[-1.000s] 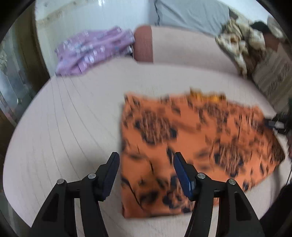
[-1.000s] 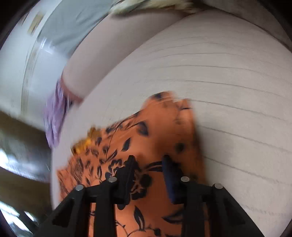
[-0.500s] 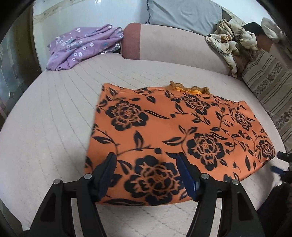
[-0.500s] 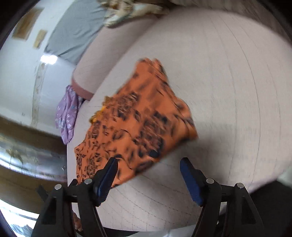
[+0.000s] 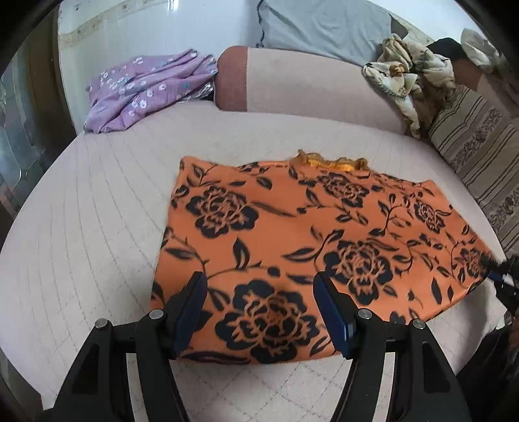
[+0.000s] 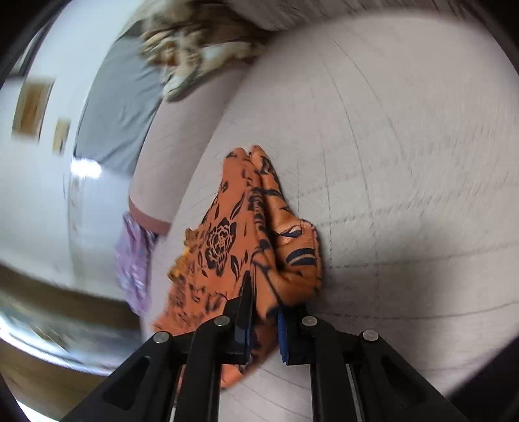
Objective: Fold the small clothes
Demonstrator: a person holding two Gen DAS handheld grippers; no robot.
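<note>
An orange garment with black flowers (image 5: 292, 240) lies flat on the pale quilted bed (image 5: 97, 227). My left gripper (image 5: 261, 311) is open and hovers over the garment's near edge, holding nothing. My right gripper (image 6: 264, 311) is shut on the garment's right edge (image 6: 285, 259), which bunches up between its fingers. The right gripper's tip also shows at the garment's right corner in the left wrist view (image 5: 501, 269).
A purple flowered garment (image 5: 146, 87) lies at the back left of the bed. A pink bolster (image 5: 308, 84) and a grey pillow (image 5: 324, 29) line the back. A crumpled cream cloth (image 5: 408, 74) and a striped cushion (image 5: 480, 152) sit at the right.
My right gripper was open beside the garment half a second ago; it has now closed on the garment's right edge. My left gripper has stayed open over the near edge.
</note>
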